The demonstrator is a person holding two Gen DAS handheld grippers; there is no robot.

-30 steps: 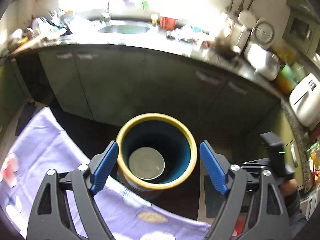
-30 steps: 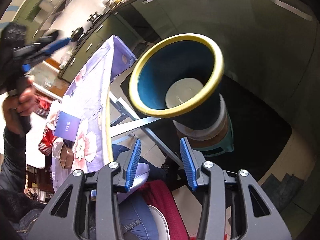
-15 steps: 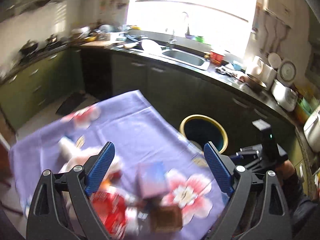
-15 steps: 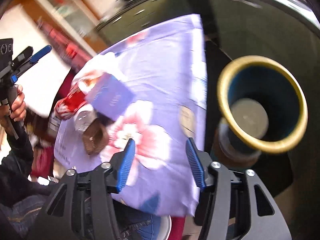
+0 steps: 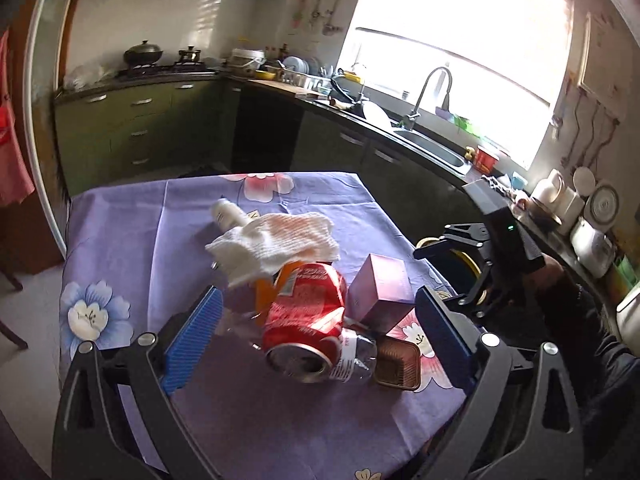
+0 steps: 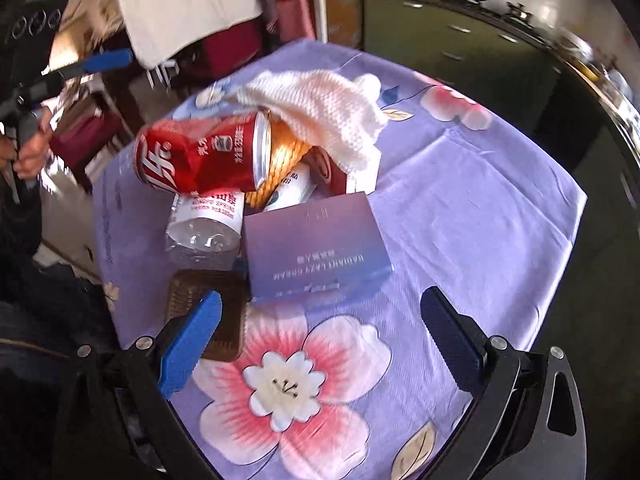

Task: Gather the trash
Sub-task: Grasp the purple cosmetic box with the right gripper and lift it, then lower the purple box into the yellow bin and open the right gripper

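A pile of trash lies on a purple flowered tablecloth (image 5: 132, 248): a crushed red can (image 5: 306, 312) (image 6: 200, 158), a white paper towel (image 5: 276, 242) (image 6: 320, 104), a purple box (image 5: 380, 286) (image 6: 316, 246), a clear plastic bottle (image 5: 356, 356) (image 6: 204, 228), a brown tray (image 5: 398, 364) (image 6: 208, 308) and a white bottle (image 5: 228, 212). My left gripper (image 5: 320, 336) is open, just in front of the can. My right gripper (image 6: 320, 344) is open, near the purple box and brown tray, and shows in the left wrist view (image 5: 468, 264).
A yellow-rimmed bin (image 5: 466, 258) stands off the table's right edge, partly hidden by my right gripper. Green kitchen cabinets (image 5: 136, 132), a counter and a sink (image 5: 432, 148) run behind. A red cloth (image 6: 88, 136) lies beyond the table's far side.
Both grippers have swung away from above the bin and now face the trash pile on the table. My right gripper has opened wider. Neither holds anything.
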